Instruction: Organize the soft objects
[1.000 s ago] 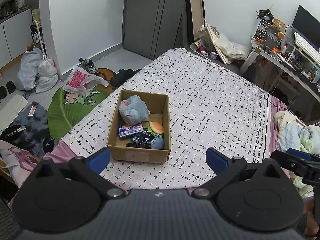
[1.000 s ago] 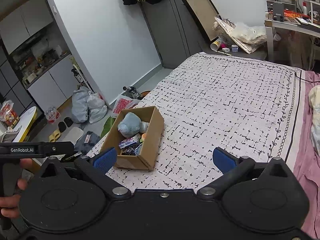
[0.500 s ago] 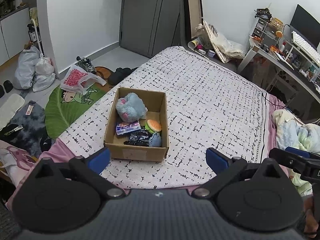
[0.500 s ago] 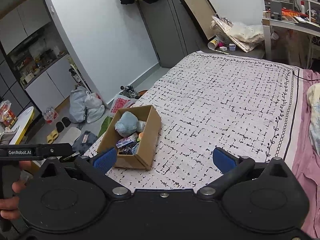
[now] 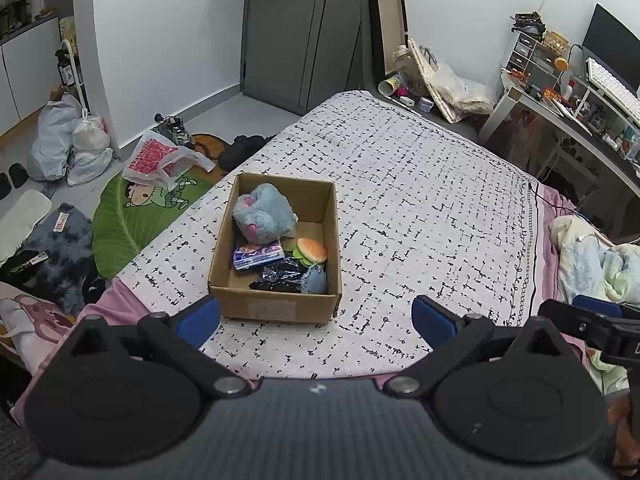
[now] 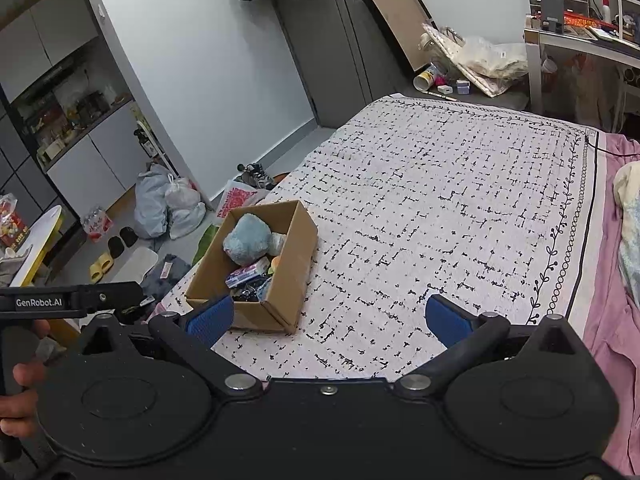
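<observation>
A cardboard box (image 5: 276,307) stands on the bed near its left front corner; it also shows in the right wrist view (image 6: 294,270). Inside lie a blue plush toy (image 5: 264,213), a purple packet (image 5: 258,254), a small burger toy (image 5: 312,250), a black wrapper (image 5: 280,276) and a small blue soft item (image 5: 316,281). My left gripper (image 5: 316,318) is open and empty, just in front of the box. My right gripper (image 6: 328,316) is open and empty, to the right of the box above the bedspread.
The bed carries a white bedspread with black marks (image 5: 420,208). Crumpled bedding (image 5: 592,256) lies at the right. The floor on the left holds a green leaf mat (image 5: 132,220), plastic bags (image 5: 68,140) and shoes. A cluttered desk (image 5: 580,100) stands at the far right.
Both views have shifted slightly; the box now sits a little nearer the left gripper's left finger. Both grippers stay open and empty.
</observation>
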